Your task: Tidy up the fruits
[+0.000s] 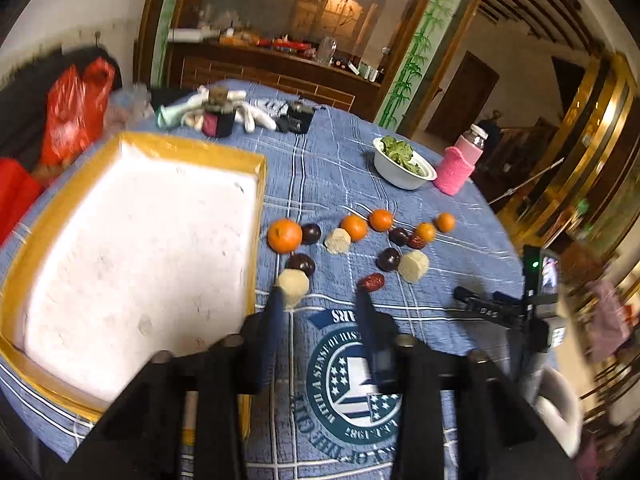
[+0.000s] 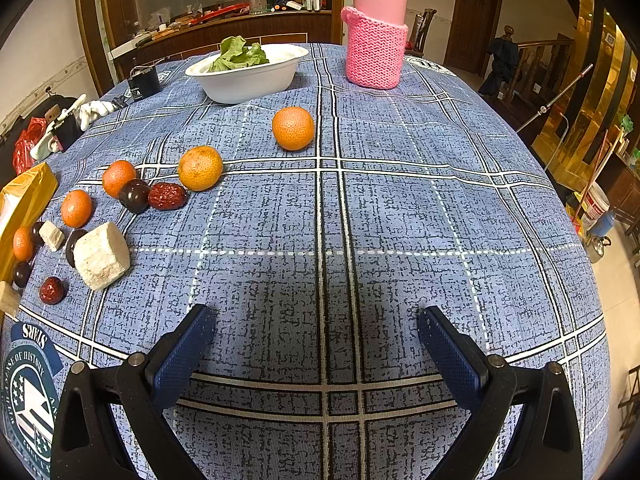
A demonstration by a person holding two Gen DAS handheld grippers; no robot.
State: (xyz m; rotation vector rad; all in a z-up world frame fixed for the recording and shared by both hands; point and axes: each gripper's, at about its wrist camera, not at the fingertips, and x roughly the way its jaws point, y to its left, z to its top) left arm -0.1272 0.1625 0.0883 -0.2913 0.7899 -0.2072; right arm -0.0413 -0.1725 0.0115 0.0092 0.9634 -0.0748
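Several oranges (image 1: 284,234), dark plums (image 1: 311,233), red dates (image 1: 372,282) and pale cut chunks (image 1: 413,266) lie scattered on the blue checked tablecloth. A white foam tray (image 1: 132,248) with a yellow taped rim lies to their left. My left gripper (image 1: 320,294) is open, its left fingertip by a pale chunk (image 1: 294,286), its right by a red date. My right gripper (image 2: 316,320) is open and empty over bare cloth; oranges (image 2: 293,128), a plum (image 2: 134,196), a date (image 2: 167,196) and a big pale chunk (image 2: 102,256) lie ahead and left.
A white bowl of green leaves (image 1: 404,164) (image 2: 250,70) and a pink-sleeved bottle (image 1: 460,160) (image 2: 376,36) stand at the far side. White gloves and small black boxes (image 1: 218,114) lie at the table's back. The right gripper's camera (image 1: 540,300) shows at the right.
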